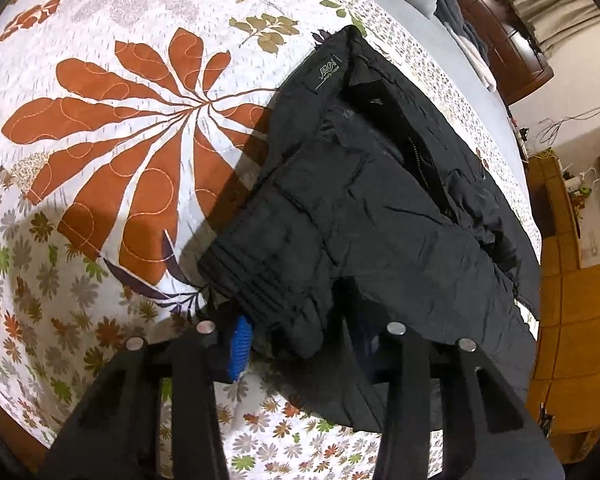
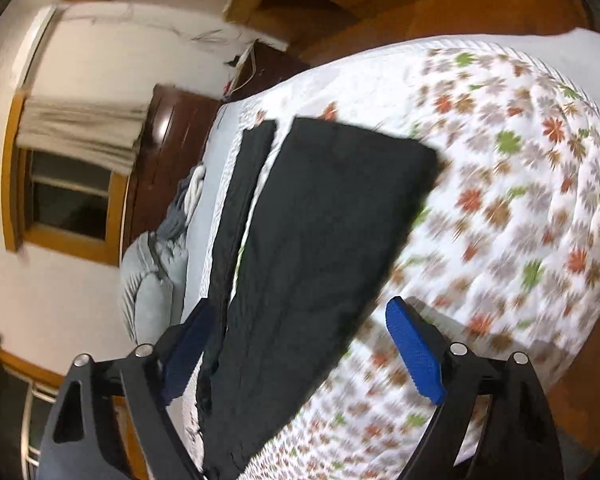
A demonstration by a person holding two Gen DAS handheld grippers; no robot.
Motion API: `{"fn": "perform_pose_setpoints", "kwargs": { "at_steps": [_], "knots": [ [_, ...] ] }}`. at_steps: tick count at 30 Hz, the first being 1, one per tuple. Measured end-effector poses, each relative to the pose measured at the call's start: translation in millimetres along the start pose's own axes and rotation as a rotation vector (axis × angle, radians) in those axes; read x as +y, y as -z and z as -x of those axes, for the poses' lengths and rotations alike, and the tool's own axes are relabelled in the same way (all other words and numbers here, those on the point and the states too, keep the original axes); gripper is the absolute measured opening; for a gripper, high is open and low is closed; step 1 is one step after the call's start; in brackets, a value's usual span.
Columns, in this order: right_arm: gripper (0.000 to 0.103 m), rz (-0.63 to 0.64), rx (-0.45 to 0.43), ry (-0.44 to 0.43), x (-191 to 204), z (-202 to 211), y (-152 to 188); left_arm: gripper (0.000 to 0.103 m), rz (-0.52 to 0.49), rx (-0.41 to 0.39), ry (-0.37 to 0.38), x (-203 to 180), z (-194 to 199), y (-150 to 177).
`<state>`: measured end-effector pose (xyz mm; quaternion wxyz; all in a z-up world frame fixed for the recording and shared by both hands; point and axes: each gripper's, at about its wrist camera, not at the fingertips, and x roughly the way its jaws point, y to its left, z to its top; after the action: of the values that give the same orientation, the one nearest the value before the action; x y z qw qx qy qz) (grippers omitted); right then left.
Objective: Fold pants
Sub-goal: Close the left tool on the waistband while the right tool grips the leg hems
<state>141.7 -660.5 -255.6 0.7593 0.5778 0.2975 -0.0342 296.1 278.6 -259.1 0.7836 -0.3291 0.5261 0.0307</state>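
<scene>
The pants [image 1: 364,208] lie on the bed [image 1: 112,40], on a white quilt printed with rust-red leaves, and they are already doubled: in the left wrist view the waistband with its woven label [image 1: 327,76] sits at the far end, and stitched hem bands lie at the near end over the upper part. The step in hand looks like the middle of the folding, with one fold made and the next being set up.

The left tool [image 1: 300,336] is down at the near edge of the cloth. One blue pad [image 1: 242,346] shows beside the fabric, the other finger is hidden under or behind it, so I cannot tell whether it is pinching the cloth or merely resting against it.

The right tool [image 2: 300,356] stands spread wide, its blue pads [image 2: 416,356] well apart, with the near end of the dark cloth [image 2: 320,240] between them but not gripped. This view is blurred.

The next move probably calls for both tools to take hold of the near edge at its two corners and carry it evenly toward the waistband, keeping the layers aligned.

The fabric is black, thin and creased, with an open zip fly and a loose, rumpled pocket area on the right side.
</scene>
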Motion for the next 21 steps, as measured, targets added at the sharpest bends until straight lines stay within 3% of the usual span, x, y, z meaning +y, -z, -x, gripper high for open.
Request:
{"fn": "perform_pose_setpoints", "kwargs": {
  "at_steps": [8, 9, 10, 12, 15, 21],
  "knots": [
    [0.087, -0.058, -0.019, -0.024, -14.1, -19.7, -35.3, 0.044, 0.020, 0.011, -0.022, -2.1, -5.0, -3.2],
    [0.077, -0.051, -0.022, -0.023, -13.5, -21.3, -37.2, 0.041, 0.023, 0.008, -0.029, -2.4, -4.7, -3.1],
    [0.047, -0.030, -0.025, -0.015, -11.7, -23.6, -37.6, 0.038, 0.027, 0.006, -0.039, -3.5, -4.1, -2.7],
    [0.011, -0.037, 0.005, -0.003, -14.1, -31.2, -38.5, 0.026, 0.036, 0.009, -0.038, -4.7, -1.8, -2.8],
    [0.009, -0.003, 0.012, 0.016, -9.6, -30.3, -33.1, 0.020, 0.051, 0.013, -0.036, -5.1, 7.3, -5.4],
    [0.008, 0.071, 0.045, 0.003, 15.7, -6.8, -3.9, 0.018, 0.072, 0.028, -0.045, 13.1, 41.7, -10.4]
  ]
}}
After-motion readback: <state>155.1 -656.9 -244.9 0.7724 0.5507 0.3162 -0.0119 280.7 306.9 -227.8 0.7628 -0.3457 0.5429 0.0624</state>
